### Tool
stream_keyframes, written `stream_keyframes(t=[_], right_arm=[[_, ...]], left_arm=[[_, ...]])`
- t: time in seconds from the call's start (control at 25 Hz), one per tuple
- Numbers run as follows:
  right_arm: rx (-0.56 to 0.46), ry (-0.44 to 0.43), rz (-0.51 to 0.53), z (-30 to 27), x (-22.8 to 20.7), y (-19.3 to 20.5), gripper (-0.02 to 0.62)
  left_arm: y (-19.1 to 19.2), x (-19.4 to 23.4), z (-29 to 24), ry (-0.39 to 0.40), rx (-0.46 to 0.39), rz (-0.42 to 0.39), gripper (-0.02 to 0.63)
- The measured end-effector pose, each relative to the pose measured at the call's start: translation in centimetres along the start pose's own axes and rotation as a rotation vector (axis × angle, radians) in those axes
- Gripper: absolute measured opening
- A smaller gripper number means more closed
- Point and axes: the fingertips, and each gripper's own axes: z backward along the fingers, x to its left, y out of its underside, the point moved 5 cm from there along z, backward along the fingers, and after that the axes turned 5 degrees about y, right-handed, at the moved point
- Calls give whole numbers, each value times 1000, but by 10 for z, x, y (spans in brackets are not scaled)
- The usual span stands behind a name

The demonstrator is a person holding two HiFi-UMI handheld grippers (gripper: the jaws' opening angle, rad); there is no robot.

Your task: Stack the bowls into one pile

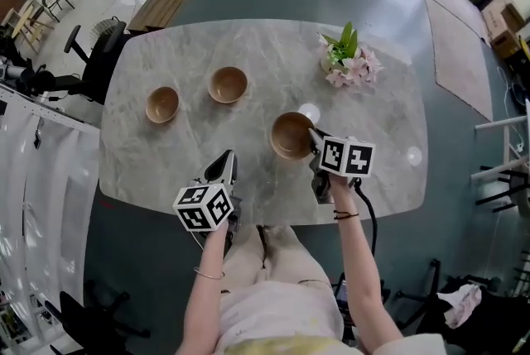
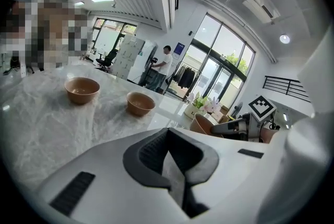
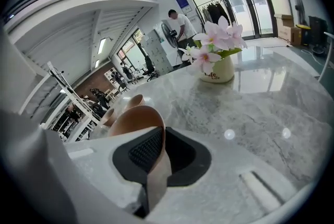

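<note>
Pale marbled counter (image 1: 166,171) is seen from above, with a flower pot (image 1: 348,59) set near its far right. The left bowl (image 1: 162,104) and the middle bowl (image 1: 228,84) are placed near each other, apart, on its left half. The third bowl (image 1: 290,135) is gripped, tilted, by its near rim in the right gripper (image 1: 313,138), whose jaws are clamped on the wall. The left gripper (image 1: 224,167) is held over the near edge, jaws pressed together on nothing.

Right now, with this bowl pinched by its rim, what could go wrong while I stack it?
The right hand-held gripper grips the held bowl only by its thin rim, and it is tilted, so it may swing or slip. Set down hard on the middle bowl, it might knock or chip it.
</note>
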Motion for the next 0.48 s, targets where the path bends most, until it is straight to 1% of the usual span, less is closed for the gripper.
stream_keyframes(t=[0.24, 0.48], right_arm=[[-16, -18, -9, -9, 24, -11, 23], [-46, -2, -45, -30, 53, -21, 23]], left_arm=[[-21, 18, 9, -11, -34, -5, 0], [-41, 52, 11, 9, -27, -10, 0]])
